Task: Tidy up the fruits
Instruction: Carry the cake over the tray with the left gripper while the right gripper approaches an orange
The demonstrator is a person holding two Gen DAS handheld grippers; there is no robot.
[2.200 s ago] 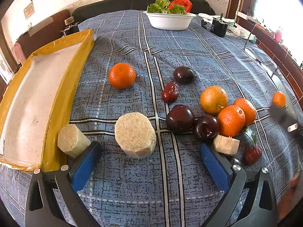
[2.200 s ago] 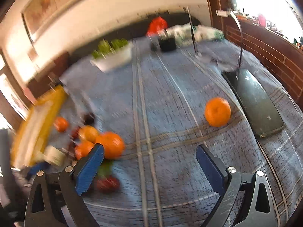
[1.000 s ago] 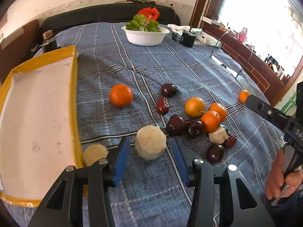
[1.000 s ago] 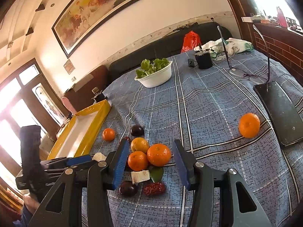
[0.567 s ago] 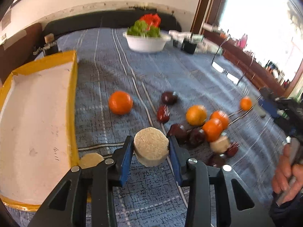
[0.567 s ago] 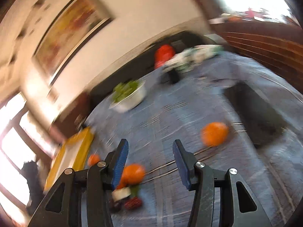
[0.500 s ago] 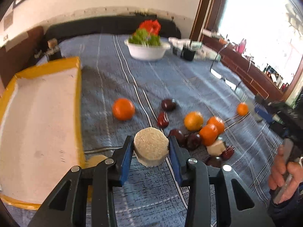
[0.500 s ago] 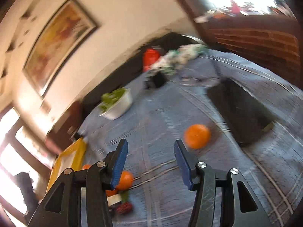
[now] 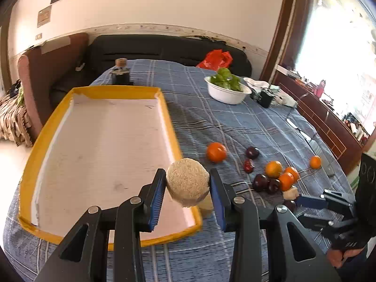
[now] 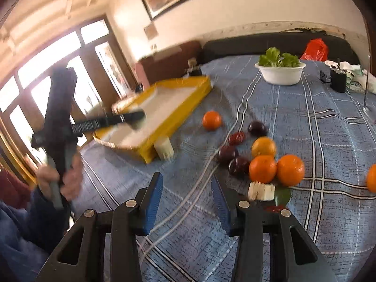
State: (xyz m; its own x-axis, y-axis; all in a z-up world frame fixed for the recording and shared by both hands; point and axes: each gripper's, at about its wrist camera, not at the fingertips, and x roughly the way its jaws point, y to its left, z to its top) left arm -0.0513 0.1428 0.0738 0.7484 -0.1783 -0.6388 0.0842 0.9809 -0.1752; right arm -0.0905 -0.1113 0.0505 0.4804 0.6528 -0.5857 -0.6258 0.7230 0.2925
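My left gripper [image 9: 186, 188] is shut on a pale round fruit chunk [image 9: 188, 183] and holds it in the air over the right rim of the yellow tray [image 9: 168, 117]. The tray's white floor is bare. On the blue cloth to the right lie oranges [image 10: 263, 168], dark plums [image 10: 242, 164], a red date [image 10: 236, 137] and a small pale piece [image 10: 260, 190]. A pale cylinder [image 10: 164, 149] stands against the tray's wall [image 10: 178, 122]. My right gripper [image 10: 186, 178] hovers left of the fruit cluster, its jaws closing with nothing between them.
A white bowl of greens [image 9: 226, 92] stands at the far side, with a red bag [image 9: 215, 58] and a black box [image 10: 338, 80] near it. One orange [image 9: 315, 161] lies apart at the right. A person's hand [image 10: 58, 183] grips the left handle.
The left gripper closed on the pale chunk, lifted it off the cloth and carried it left over the tray's rim. The right gripper swung back toward the fruit cluster, jaws narrower.
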